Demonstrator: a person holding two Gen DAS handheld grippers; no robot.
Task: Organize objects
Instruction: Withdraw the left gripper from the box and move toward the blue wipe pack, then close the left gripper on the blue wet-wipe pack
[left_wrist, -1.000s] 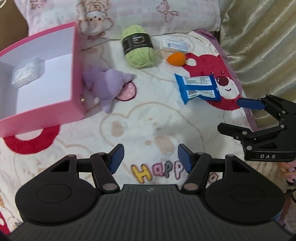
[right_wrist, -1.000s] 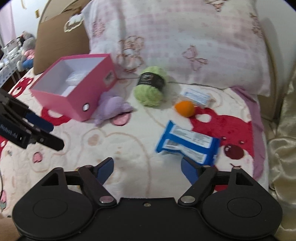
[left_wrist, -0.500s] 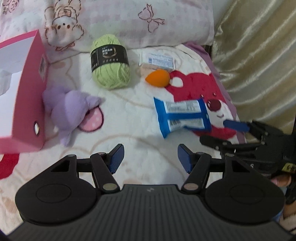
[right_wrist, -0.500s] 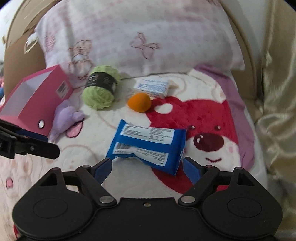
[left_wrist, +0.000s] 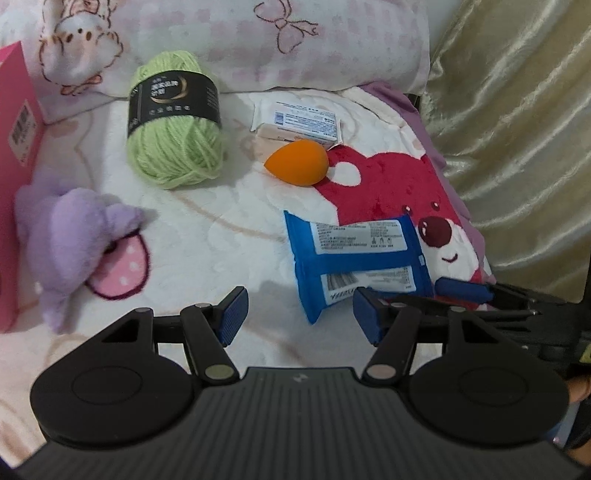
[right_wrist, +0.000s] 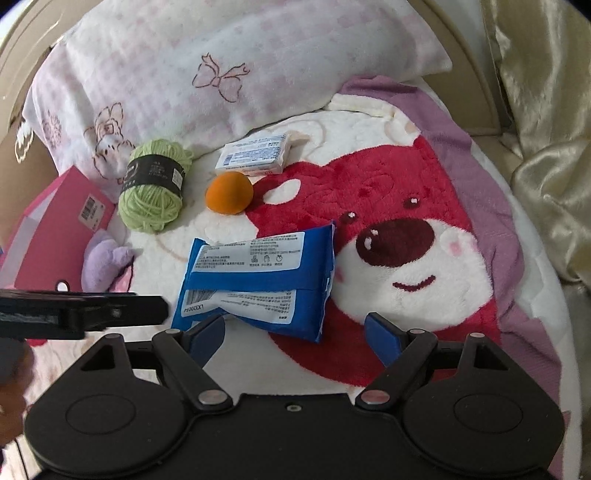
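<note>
The left gripper (left_wrist: 299, 317) hovers over bare blanket (left_wrist: 207, 229), its jaws closing with nothing between them. The right gripper (right_wrist: 295, 334) has its jaws spread wide and holds nothing, the blue packet's (right_wrist: 258, 280) near edge lying just ahead of them, on the blanket's printed red bear. Toward the pillow (right_wrist: 221, 74) edge lie the green yarn (left_wrist: 175, 122), the orange sponge (left_wrist: 297, 162) and a small white box (left_wrist: 295, 123). Only the left view shows the purple plush (left_wrist: 74, 236) whole (beside the pink box (left_wrist: 14, 177)); the right view alone shows the bear's whole face.
</note>
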